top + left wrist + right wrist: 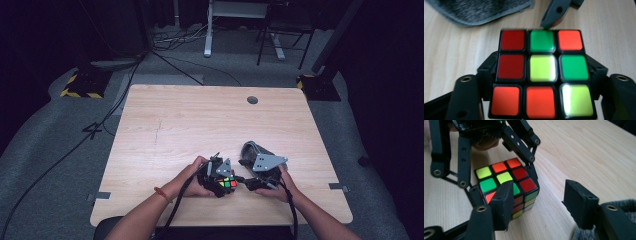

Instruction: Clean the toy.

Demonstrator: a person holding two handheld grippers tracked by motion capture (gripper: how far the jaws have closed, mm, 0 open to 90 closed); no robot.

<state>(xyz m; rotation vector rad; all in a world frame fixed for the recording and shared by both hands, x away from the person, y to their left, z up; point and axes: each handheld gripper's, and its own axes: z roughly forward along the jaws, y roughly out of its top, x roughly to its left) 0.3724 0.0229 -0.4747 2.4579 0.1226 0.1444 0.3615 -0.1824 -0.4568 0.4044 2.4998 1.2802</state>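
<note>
your left tool (220, 181) sits near the front edge of the bench (200, 120), its jaws pinching the puzzle cube (227, 182) from two opposite sides; in the left gripper view the cube (542, 72) rests squarely between them, its top face a mix of red, orange, green and yellow tiles. the cube stands on the wood. just to its right, your right tool (248, 182) is spread, one jaw at the cube's near corner and the other well clear over bare wood. a grey fabric pouch (252, 150) lies just behind your right hand (280, 187).
</note>
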